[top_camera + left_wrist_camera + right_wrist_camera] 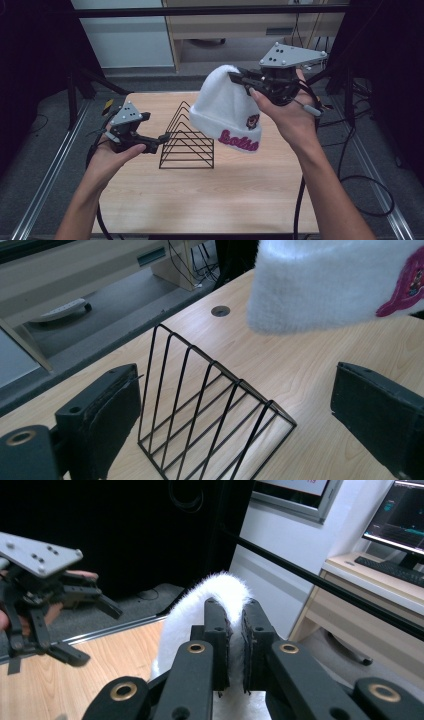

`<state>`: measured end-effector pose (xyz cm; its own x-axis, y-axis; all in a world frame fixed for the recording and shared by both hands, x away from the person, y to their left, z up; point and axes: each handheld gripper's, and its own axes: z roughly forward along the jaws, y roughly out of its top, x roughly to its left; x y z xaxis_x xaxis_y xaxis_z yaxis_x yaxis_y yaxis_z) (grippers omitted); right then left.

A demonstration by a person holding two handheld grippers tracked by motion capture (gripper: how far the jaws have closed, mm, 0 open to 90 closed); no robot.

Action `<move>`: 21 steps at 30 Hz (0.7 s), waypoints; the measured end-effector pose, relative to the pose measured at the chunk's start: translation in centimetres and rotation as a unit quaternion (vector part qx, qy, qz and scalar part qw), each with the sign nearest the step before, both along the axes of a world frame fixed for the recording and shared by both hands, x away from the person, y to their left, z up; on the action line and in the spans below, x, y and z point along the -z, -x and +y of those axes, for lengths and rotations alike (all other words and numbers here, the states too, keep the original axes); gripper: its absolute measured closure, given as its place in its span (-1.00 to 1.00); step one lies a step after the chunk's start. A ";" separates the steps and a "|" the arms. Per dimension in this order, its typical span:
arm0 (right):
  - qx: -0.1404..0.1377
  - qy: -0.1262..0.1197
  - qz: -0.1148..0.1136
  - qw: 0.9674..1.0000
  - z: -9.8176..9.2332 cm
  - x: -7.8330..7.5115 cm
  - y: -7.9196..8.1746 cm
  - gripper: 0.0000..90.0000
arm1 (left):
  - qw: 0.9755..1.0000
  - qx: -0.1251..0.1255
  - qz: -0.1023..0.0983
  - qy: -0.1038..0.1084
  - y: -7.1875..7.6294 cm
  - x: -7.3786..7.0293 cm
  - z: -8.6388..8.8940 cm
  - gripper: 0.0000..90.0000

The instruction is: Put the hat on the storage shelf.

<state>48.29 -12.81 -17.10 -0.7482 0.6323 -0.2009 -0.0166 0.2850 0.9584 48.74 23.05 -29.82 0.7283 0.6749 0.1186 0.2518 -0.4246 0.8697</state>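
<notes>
A white knit hat (225,110) with pink lettering and a small badge hangs in the air over the table's far right part. My right gripper (236,77) is shut on its crown, and in the right gripper view the jaws (235,610) pinch the white fabric (220,587) between them. A black wire rack (187,142) stands at the middle of the wooden table (210,200). My left gripper (159,141) is open just left of the rack, holding nothing. In the left gripper view the rack (210,405) stands ahead between the wide jaws, with the hat's cuff (320,285) above it.
A round cable hole (220,311) sits in the table's far edge. Cables (360,185) trail over the floor on the right. A low cabinet (240,30) stands behind the table. A monitor and keyboard (395,570) are on a side desk.
</notes>
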 end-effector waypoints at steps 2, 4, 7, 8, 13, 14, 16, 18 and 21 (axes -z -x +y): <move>-0.003 -0.003 -0.002 1.000 0.3 0.0 -0.1 0.87 | 1.000 0.003 0.001 0.005 -0.1 0.0 0.0 -0.88; -0.007 -0.005 -0.001 1.000 0.6 0.0 -0.2 0.87 | 1.000 0.007 0.003 0.012 -0.1 -0.1 -0.1 -0.88; -0.013 -0.009 0.000 1.000 1.1 -0.1 -0.4 0.87 | 1.000 0.012 0.007 0.020 -0.3 0.0 -0.2 -0.87; -0.015 -0.010 0.000 1.000 1.3 -0.1 -0.4 0.87 | 1.000 0.017 0.009 0.020 -0.3 0.0 -0.2 -0.81; -0.027 -0.012 -0.002 1.000 2.2 -0.3 -0.5 0.87 | 0.999 0.030 0.014 0.024 -0.6 0.2 -0.6 -0.74; -0.029 -0.013 -0.002 0.999 2.4 -0.3 -0.6 0.87 | 0.999 0.033 0.015 0.024 -0.7 0.2 -0.7 -0.76; -0.034 -0.013 -0.002 0.999 2.8 -0.4 -0.7 0.87 | 0.999 0.036 0.017 0.025 -0.8 0.2 -0.8 -0.78; -0.039 -0.012 -0.002 0.999 3.4 -0.4 -0.9 0.87 | 0.999 0.037 0.018 0.024 -1.1 0.2 -1.2 -0.77; -0.044 -0.014 0.000 0.999 3.8 -0.3 -1.1 0.87 | 0.999 0.041 0.019 0.019 -1.3 0.3 -1.4 -0.69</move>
